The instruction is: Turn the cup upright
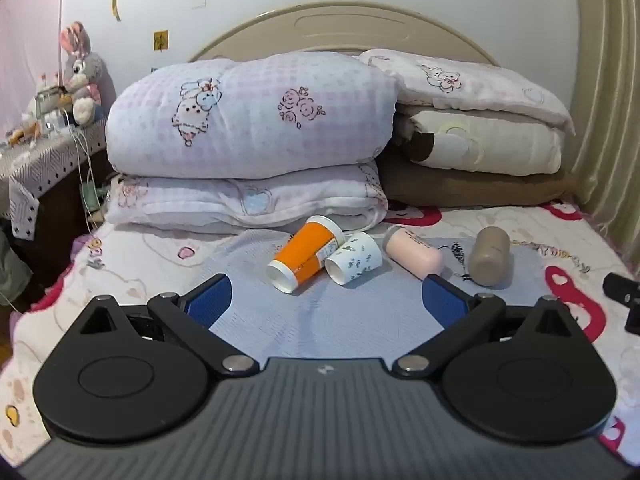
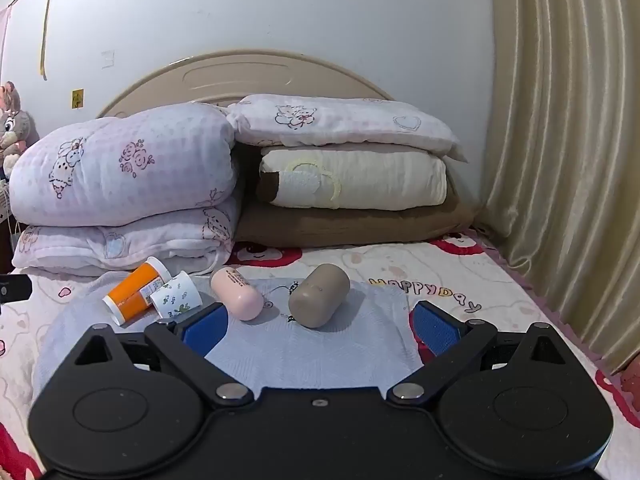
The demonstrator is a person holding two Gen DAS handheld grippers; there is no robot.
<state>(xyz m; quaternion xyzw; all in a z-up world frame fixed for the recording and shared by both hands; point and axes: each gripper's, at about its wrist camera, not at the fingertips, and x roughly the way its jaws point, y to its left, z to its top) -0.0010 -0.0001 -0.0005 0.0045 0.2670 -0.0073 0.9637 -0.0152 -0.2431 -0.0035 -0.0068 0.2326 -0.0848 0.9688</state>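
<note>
"HAPPY DAY" on bedsheet (image 2: 424, 292)

left gripper (image 1: 326, 294) jaws spread wide, nothing between the pads, right gripper (image 2: 320, 326) same, both level, pointing forward

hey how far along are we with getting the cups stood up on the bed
Nothing looks done yet. The orange cup, floral paper cup, pink cup and brown cup all lie on their sides. The left gripper and right gripper hover with jaws open, holding nothing. All four remain.
</note>
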